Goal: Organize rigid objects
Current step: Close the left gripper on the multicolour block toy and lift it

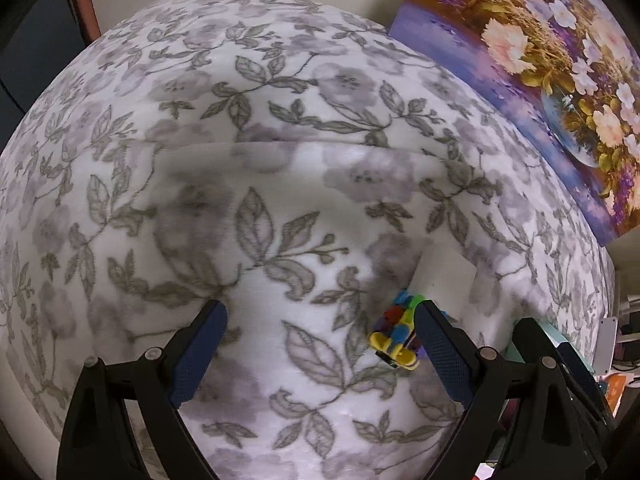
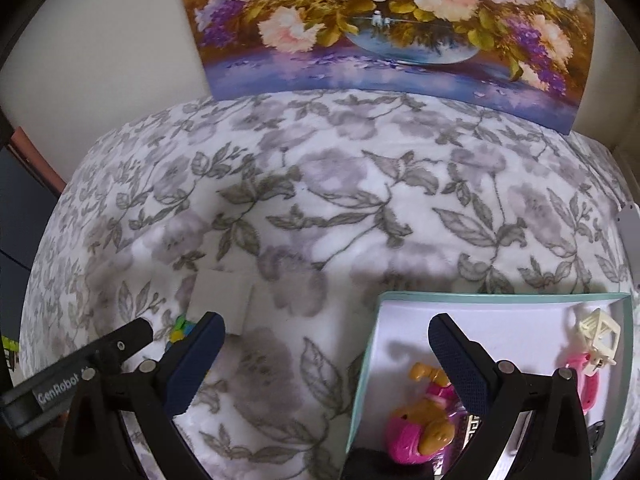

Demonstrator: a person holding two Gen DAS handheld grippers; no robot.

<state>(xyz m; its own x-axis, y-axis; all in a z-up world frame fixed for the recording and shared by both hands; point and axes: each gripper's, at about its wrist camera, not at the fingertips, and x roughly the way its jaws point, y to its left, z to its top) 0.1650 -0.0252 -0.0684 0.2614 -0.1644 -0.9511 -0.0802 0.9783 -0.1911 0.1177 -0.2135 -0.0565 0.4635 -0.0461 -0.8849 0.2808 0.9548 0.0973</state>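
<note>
A small toy built of coloured plastic bricks (yellow, red, blue and green, with a yellow part sticking out at its near end) lies on the floral blanket, right against the inner side of the left gripper's right finger. The left gripper is spread wide and clasps nothing; only that one blue-padded finger is at the toy, and whether it truly touches cannot be told. Just beyond the toy lies a flat white rectangular block, matte and sharp-edged.

In the right wrist view the same brick toy peeks out between the left gripper's black finger and the right gripper's left finger, with the white block just behind it. The right gripper is also wide open and empty, its right finger hanging over a shallow box with a teal rim and white floor. In the box lie a glossy pink and tan plastic figure and, towards the far right corner, a cream lattice-shaped piece on a pink strap.

The blanket is soft, fleecy, white with grey leaves and pale mauve blossoms. A painted flower picture leans against the pale wall behind.
</note>
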